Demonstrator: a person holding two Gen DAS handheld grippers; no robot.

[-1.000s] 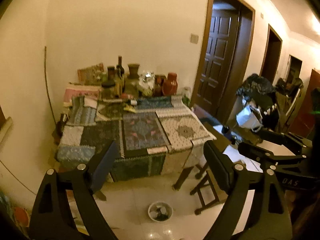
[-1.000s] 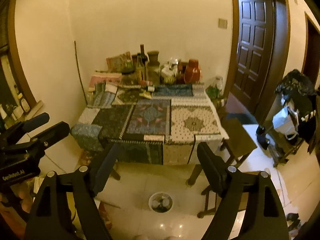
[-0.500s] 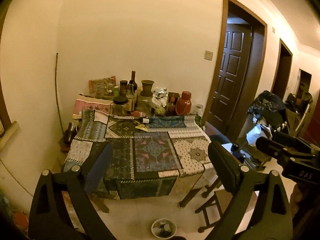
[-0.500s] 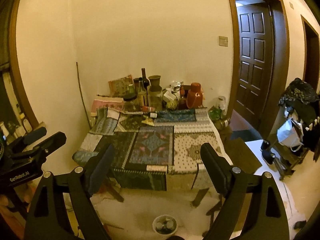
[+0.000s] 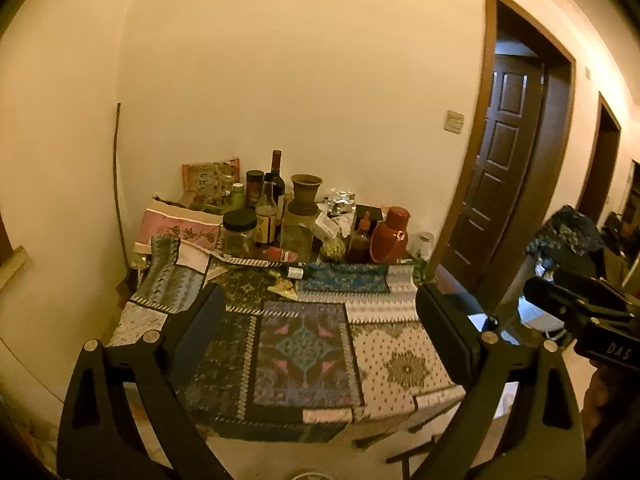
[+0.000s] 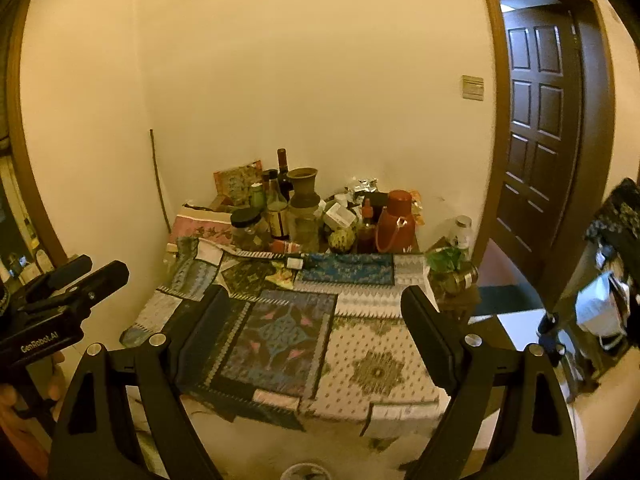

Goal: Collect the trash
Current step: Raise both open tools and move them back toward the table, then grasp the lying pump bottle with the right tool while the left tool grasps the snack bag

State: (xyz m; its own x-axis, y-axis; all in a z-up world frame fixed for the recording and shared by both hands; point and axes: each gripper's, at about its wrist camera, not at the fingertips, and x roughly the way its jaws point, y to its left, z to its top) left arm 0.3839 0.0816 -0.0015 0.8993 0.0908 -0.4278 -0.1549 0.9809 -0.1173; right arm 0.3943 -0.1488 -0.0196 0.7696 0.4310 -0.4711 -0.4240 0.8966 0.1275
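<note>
Both grippers close in on the cluttered worktop

Since a second ago the worktop [image 5: 396, 364] has grown larger and the floor bowl [image 6: 306, 473] slid to the frame's bottom edge. Left gripper [image 5: 316, 312] and right gripper [image 6: 316, 304] fingers stand wide, empty; a crumpled wrapper [image 5: 285, 286], likely trash, lies ahead between them.

A small round bowl [image 6: 306, 472] on the floor is cut off by the bottom edge, its contents unreadable. The worktop [image 5: 396, 364] hides its own legs under patterned cloths. Jars and bottles [image 5: 264, 216] at the back overlap, labels too small to read. Beyond the doorway [image 6: 548, 92], darkness hides the room.
</note>
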